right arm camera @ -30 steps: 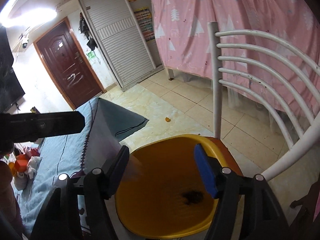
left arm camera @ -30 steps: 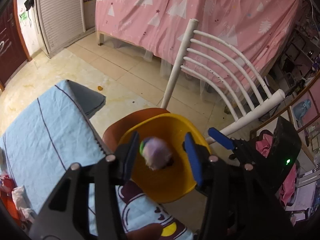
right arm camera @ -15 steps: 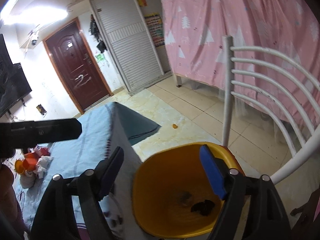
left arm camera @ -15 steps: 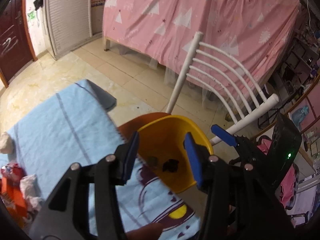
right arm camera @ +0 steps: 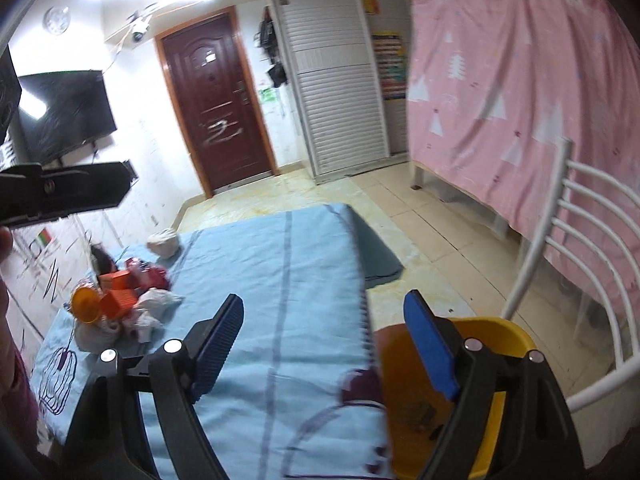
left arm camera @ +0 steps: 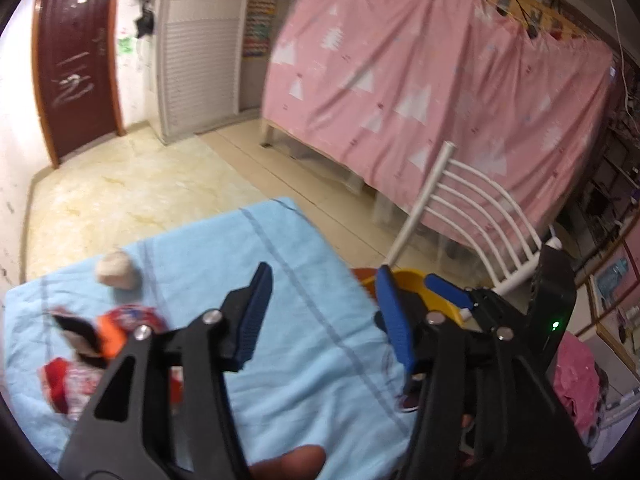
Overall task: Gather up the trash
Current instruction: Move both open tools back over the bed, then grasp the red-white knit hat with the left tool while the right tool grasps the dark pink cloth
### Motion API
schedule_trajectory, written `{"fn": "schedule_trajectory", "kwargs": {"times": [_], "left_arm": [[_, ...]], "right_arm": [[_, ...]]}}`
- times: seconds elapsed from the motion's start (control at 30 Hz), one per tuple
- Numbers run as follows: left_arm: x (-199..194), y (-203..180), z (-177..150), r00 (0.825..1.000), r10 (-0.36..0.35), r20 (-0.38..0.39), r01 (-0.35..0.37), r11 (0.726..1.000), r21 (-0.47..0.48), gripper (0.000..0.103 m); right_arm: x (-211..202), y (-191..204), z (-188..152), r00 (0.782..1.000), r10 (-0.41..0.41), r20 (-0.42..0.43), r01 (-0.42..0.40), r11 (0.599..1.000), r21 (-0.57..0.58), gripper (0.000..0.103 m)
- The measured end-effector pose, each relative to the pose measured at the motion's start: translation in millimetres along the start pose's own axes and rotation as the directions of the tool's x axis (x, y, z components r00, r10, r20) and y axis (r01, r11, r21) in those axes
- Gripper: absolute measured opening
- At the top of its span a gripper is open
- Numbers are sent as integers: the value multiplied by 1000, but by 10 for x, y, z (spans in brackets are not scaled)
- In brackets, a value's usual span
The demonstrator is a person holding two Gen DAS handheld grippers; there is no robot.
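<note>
Blue-clothed table (right arm camera: 280,280), tiled floor (right arm camera: 432,232), pink curtain (right arm camera: 520,92)

A light-blue striped cloth (right arm camera: 280,280), a yellow bin (right arm camera: 508,332), a pink curtain (right arm camera: 520,80) (white tree print), seemingly orange-red trash (right arm camera: 120,296).

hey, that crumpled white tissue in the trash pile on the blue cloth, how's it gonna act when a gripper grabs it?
The white tissue looks crumpled and thin, so probably very light and floppy, squashing between the pads. Lying loose against the orange box, it may drag neighbours along.
</note>
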State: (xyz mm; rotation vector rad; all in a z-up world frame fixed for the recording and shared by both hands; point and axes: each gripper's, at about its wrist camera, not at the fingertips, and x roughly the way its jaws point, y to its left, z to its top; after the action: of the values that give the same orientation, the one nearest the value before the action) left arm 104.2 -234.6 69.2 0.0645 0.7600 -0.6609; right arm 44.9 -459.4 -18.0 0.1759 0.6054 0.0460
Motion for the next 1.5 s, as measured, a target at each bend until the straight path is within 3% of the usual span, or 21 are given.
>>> {"fn": "schedule_trajectory", "kwargs": {"times": [0.27,0.5,0.63,0.93,1.1,1.33,1.4,1.47,1.5], "left_arm": [[-480,902,-146,989,137,56,-131,987,-93,56],[-756,1690,-375,965,258,42,-245,948,-203,57],[-788,2060,-563,952,306,2,-295,919,-261,59],[-564,2622,-971,930,340,-142,-368,860,-352,61],[-388,2715,-1140,935,300,-190,-350,869,-349,61],[-192,2728,-1257,946,254,-203,-309,895,-321,57],[-167,2712,-1278,947,249,-201,-303,900,-314,52],[-165,2694,-1291,949,252,-189,-300,905,-300,41],[-163,2689,-1289,949,252,-187,-299,907,-297,34]], "right_arm": [[178,503,161,998,65,-21,-66,995,-75,76],[427,941,233,992,108,-67,-116,983,-144,76],[478,1186,354,986,152,-63,-160,973,-166,76],[633,1943,553,947,307,-95,-321,917,-236,76],[832,2387,586,921,359,-152,-389,881,-270,76],[1155,2752,581,907,347,-238,-409,862,-299,76],[1225,2791,549,909,328,-257,-399,863,-311,68],[1275,2853,526,907,317,-276,-398,860,-320,46],[1301,2894,504,910,306,-282,-391,860,-329,42]]}}
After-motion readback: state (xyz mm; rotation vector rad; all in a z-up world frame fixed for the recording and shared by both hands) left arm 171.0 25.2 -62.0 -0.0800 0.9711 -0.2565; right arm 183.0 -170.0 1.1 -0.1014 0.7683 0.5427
